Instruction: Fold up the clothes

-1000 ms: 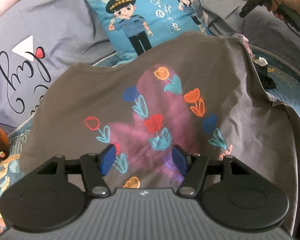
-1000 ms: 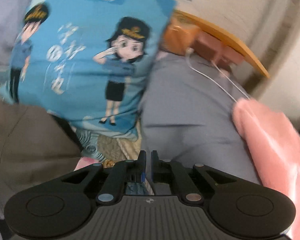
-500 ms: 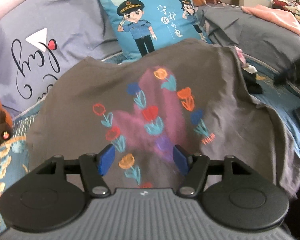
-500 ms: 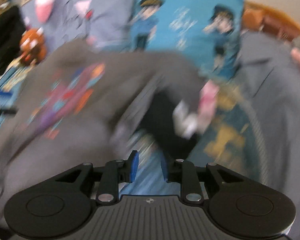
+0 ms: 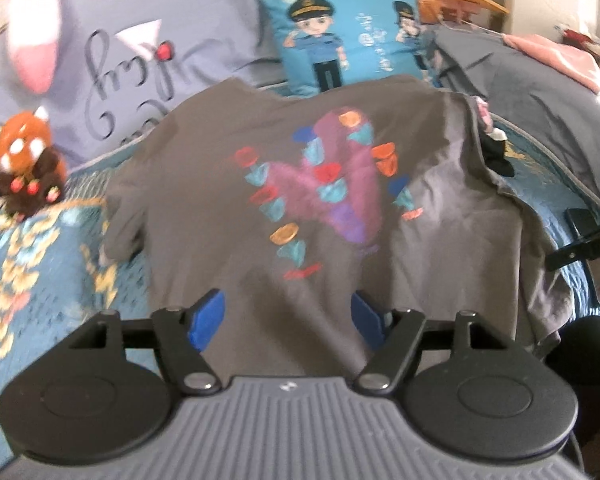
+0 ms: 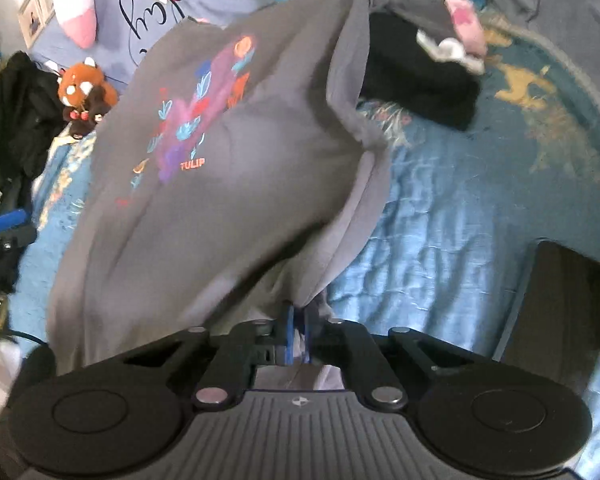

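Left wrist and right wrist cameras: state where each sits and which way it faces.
Left wrist: sits on the left gripper, looking forward over the grey T-shirt toward the blue cushion and pillows; its own open blue fingers show, holding nothing.
Right wrist: sits on the right gripper, looking along the T-shirt's right edge and the blue bedspread; its own fingers show, shut on the T-shirt's hem.
Shared: the T-shirt's tulip print, the plush toy, the lettered pillow, the black garment.

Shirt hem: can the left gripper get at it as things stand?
Probably yes. The left gripper is open with the shirt hem right between its fingers, nothing lying on top. The right gripper already pinches the other edge.
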Demonstrator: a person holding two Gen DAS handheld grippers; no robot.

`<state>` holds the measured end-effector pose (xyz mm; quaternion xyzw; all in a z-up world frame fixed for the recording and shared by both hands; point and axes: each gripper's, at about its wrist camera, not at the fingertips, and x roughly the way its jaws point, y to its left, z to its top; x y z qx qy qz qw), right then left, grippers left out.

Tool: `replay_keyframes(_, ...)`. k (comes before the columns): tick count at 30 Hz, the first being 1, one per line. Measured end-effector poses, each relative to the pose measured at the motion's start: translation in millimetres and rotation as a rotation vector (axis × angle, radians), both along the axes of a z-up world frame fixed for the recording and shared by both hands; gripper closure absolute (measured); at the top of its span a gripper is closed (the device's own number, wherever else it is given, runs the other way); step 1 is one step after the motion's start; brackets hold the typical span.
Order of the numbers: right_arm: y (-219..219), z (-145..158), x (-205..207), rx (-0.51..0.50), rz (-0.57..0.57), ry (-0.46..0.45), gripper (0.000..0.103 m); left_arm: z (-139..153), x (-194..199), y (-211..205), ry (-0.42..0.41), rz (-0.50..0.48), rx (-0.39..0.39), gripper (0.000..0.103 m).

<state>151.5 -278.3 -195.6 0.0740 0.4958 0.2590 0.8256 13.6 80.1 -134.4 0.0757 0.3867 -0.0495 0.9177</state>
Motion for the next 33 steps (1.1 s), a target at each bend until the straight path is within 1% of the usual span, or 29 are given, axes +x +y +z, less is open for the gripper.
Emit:
replay_keyframes(3,-12,31,-15,0.021,-0.024,-0.047,0.099,1,-17,20,0.007,0.056,-0.007,0.029)
replay_keyframes(7,-30,76,-37,0.001,-0.038,-0.125,0.099,5,-38,39,0.002,0.097,-0.008,0.029)
replay_keyframes(10,-47,88,-43,-0.062,-0.071,-0.125,0.099,10,-51,45,-0.006,0.111,-0.016,0.028)
replay_keyframes(11,-54,86,-44,-0.091,-0.090,-0.107,0.099,12,-55,45,-0.011,0.112,-0.015,0.027)
replay_keyframes(12,-58,78,-43,-0.143,-0.105,-0.088,0.099,13,-58,45,-0.016,0.113,-0.012,0.024)
replay_keyframes(15,-61,47,-43,-0.336,-0.127,-0.063,0.098,16,-68,46,-0.027,0.118,-0.004,0.024)
replay_keyframes(16,-61,37,-43,-0.379,-0.139,-0.056,0.098,15,-71,47,-0.023,0.123,-0.003,0.024)
replay_keyframes(17,-62,30,-43,-0.390,-0.158,-0.047,0.098,14,-74,48,-0.018,0.127,-0.003,0.024)
replay_keyframes(18,-63,24,-43,-0.380,-0.172,-0.042,0.098,13,-76,50,-0.013,0.133,-0.001,0.024)
replay_keyframes(19,-61,21,-44,-0.371,-0.182,-0.047,0.098,10,-80,54,-0.001,0.143,0.007,0.024)
replay_keyframes(20,-58,19,-45,-0.385,-0.183,-0.062,0.098,7,-83,58,0.011,0.152,0.014,0.024)
replay_keyframes(24,-44,12,-49,-0.482,-0.162,-0.119,0.098,-7,-97,76,0.059,0.174,0.029,0.024)
replay_keyframes(26,-42,10,-49,-0.525,-0.172,-0.131,0.096,-14,-104,86,0.083,0.185,0.036,0.024)
replay_keyframes(27,-43,10,-48,-0.550,-0.192,-0.136,0.093,-17,-107,90,0.095,0.189,0.040,0.024)
replay_keyframes(29,-46,12,-47,-0.592,-0.241,-0.157,0.093,-25,-110,93,0.113,0.179,0.047,0.023)
replay_keyframes(31,-49,20,-51,-0.590,-0.275,-0.181,0.093,-34,-112,95,0.129,0.163,0.055,0.020)
replay_keyframes(33,-52,31,-55,-0.574,-0.297,-0.205,0.093,-44,-112,98,0.145,0.147,0.063,0.020)
